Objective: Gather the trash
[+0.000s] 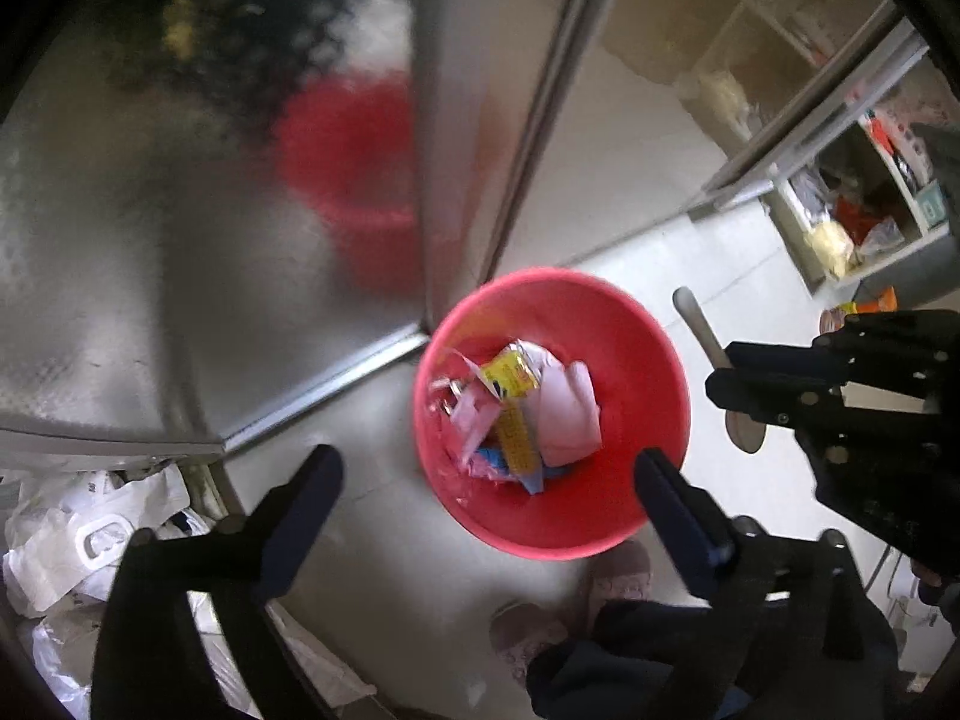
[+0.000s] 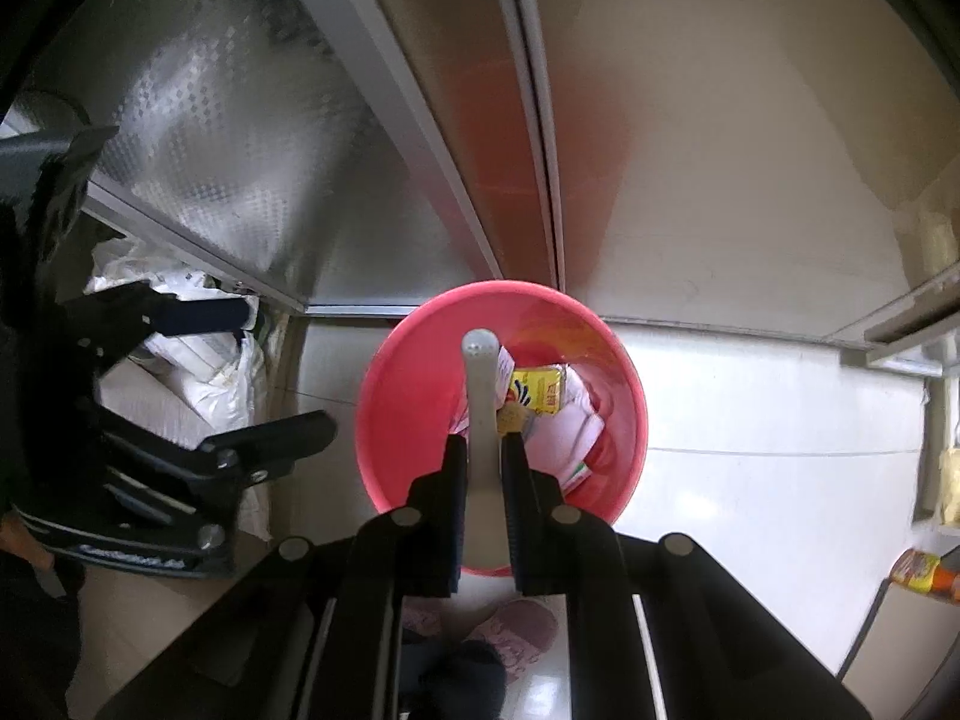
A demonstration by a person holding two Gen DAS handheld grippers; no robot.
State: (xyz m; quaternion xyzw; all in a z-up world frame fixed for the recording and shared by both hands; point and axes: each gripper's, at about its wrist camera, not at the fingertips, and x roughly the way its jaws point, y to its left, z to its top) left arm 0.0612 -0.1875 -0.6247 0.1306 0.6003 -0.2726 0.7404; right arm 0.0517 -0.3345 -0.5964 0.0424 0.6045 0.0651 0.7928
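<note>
The red bin [image 1: 552,414] stands on the pale floor [image 1: 384,420], right in the corner by the shiny metal door frame [image 1: 444,120]. Inside it lies the trash: a yellow carton [image 1: 510,375], white crumpled paper [image 1: 567,414] and some pink and blue scraps.

The left gripper [image 1: 489,471] hangs above the bin and points down at it. Its jaws stand wide open and there is nothing between them. One finger is over the floor beside the bin, the other is over the bin's near edge.

The right gripper [image 2: 483,456] is squeezed tight on a pale grey spoon [image 2: 480,396]. The spoon's handle sticks out past the fingertips and points down into the bin. In the left view the spoon hangs beside the bin instead, so it is hard to tell if it is truly over the hole.

It looks like the spoon is the next thing to drop. To do it well, the right gripper should sit over the middle of the bin, not the rim. Then the jaws should open all the way so the spoon slides off clean. The left gripper should stay off to the side so the two do not bump.

White plastic bags [image 1: 78,546] are piled by the door frame. Pink slippers [image 2: 516,630] show on the floor just below the bin.
</note>
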